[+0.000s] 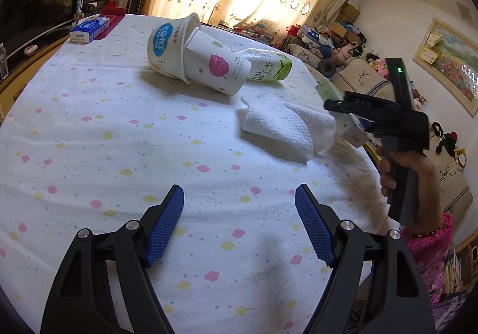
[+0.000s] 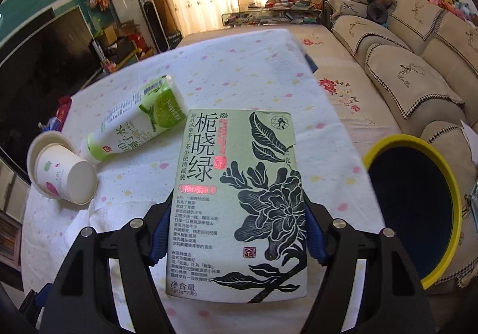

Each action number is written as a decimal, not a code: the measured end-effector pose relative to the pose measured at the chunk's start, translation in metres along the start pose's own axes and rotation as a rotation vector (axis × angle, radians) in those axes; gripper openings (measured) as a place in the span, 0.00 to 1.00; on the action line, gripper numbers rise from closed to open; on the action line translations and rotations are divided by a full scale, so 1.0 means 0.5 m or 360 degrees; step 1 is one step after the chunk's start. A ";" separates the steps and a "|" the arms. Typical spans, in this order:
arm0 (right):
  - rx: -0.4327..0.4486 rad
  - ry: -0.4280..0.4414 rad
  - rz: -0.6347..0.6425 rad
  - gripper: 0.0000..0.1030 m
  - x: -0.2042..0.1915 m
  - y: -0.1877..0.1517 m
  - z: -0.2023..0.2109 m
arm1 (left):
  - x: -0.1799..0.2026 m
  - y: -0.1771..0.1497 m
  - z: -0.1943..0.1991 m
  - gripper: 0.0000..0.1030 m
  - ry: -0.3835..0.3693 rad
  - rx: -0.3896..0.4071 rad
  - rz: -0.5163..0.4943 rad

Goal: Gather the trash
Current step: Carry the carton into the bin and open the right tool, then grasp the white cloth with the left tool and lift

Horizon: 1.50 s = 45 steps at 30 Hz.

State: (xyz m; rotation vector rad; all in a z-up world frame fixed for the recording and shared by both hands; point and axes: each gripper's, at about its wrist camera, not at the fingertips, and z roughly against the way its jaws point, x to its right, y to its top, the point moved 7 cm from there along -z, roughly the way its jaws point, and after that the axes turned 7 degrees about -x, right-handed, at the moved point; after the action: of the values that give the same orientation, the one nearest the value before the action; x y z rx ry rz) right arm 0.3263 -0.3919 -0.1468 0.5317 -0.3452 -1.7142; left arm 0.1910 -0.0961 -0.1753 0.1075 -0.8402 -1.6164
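My right gripper (image 2: pixel 236 232) is shut on a pale green tea box (image 2: pixel 239 199) printed with black flowers, its blue pads pressing both long sides above the table. In the left wrist view that gripper (image 1: pixel 337 108) hovers at the table's right edge with the box (image 1: pixel 327 88). My left gripper (image 1: pixel 239 223) stands open over the flowered tablecloth (image 1: pixel 119 154), with nothing between its fingers. On the table lie a white tub (image 1: pixel 162 47) with a paper cup (image 1: pixel 221 68) stuck in it, a green bottle (image 1: pixel 269 65) on its side and a crumpled paper towel (image 1: pixel 286 124).
A dark bin with a yellow rim (image 2: pixel 448 184) stands right of the table, in front of the beige sofa (image 2: pixel 403 79). A blue tissue pack (image 1: pixel 89 30) sits at the table's far left corner. A hand and pink sleeve (image 1: pixel 424 232) hold the right gripper.
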 end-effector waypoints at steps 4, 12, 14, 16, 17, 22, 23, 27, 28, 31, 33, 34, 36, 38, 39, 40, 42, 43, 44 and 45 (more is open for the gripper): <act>0.0081 -0.0014 -0.0096 0.66 0.077 -0.008 0.048 | 0.017 0.003 -0.006 0.74 0.0015 -0.0008 -0.0029; 0.0179 -0.0165 -0.0374 0.66 0.295 -0.023 0.100 | 0.054 0.014 -0.020 0.74 0.0033 -0.0017 -0.0074; 0.0176 -0.0179 -0.0440 0.66 0.341 -0.033 0.098 | 0.068 0.016 -0.027 0.74 0.0038 -0.0027 -0.0095; 0.0176 -0.0198 -0.0481 0.66 0.375 -0.040 0.096 | 0.084 0.018 -0.035 0.74 0.0045 -0.0038 -0.0116; 0.0174 -0.0206 -0.0492 0.66 0.386 -0.042 0.092 | 0.092 0.019 -0.039 0.74 0.0047 -0.0045 -0.0127; 0.0147 -0.0218 -0.0534 0.68 0.433 -0.058 0.070 | 0.127 0.024 -0.060 0.74 0.0064 -0.0086 -0.0178; 0.0143 -0.0217 -0.0542 0.70 0.439 -0.059 0.066 | 0.133 0.026 -0.065 0.74 0.0071 -0.0093 -0.0189; 0.0182 -0.0173 -0.0595 0.77 0.463 -0.067 0.069 | 0.147 0.034 -0.077 0.74 0.0093 -0.0111 -0.0209; 0.0184 -0.0166 -0.0602 0.77 0.467 -0.069 0.069 | 0.149 0.037 -0.080 0.74 0.0102 -0.0117 -0.0212; 0.0193 -0.0134 -0.0610 0.78 0.475 -0.075 0.074 | 0.152 0.048 -0.093 0.76 0.0133 -0.0129 -0.0223; 0.0189 -0.0119 -0.0608 0.78 0.478 -0.079 0.072 | 0.152 0.059 -0.105 0.78 0.0162 -0.0134 -0.0229; 0.0186 -0.0108 -0.0604 0.78 0.477 -0.082 0.071 | 0.152 0.064 -0.112 0.78 0.0170 -0.0140 -0.0233; 0.0182 -0.0087 -0.0600 0.78 0.473 -0.085 0.066 | 0.150 0.074 -0.123 0.79 0.0182 -0.0147 -0.0242; 0.0167 -0.0075 -0.0592 0.78 0.472 -0.088 0.060 | 0.144 0.086 -0.140 0.79 0.0214 -0.0167 -0.0249; 0.0164 -0.0068 -0.0591 0.78 0.470 -0.089 0.057 | 0.141 0.094 -0.149 0.79 0.0220 -0.0180 -0.0246; 0.0161 -0.0060 -0.0591 0.78 0.469 -0.089 0.055 | 0.141 0.102 -0.157 0.79 0.0221 -0.0184 -0.0242; 0.0153 -0.0053 -0.0589 0.78 0.469 -0.091 0.051 | 0.133 0.117 -0.166 0.79 0.0238 -0.0182 -0.0230; 0.0147 -0.0050 -0.0588 0.78 0.469 -0.092 0.047 | 0.130 0.125 -0.171 0.79 0.0251 -0.0178 -0.0227; 0.0144 -0.0046 -0.0587 0.78 0.469 -0.093 0.046 | 0.128 0.132 -0.174 0.79 0.0257 -0.0174 -0.0226; 0.0140 -0.0043 -0.0587 0.78 0.469 -0.095 0.043 | 0.126 0.139 -0.180 0.79 0.0263 -0.0173 -0.0224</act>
State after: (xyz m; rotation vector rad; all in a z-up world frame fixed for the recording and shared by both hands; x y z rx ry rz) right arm 0.2406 -0.6122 -0.1897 0.6680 -0.3592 -2.0700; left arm 0.2786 -0.1921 -0.1776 0.2244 -0.6277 -1.7557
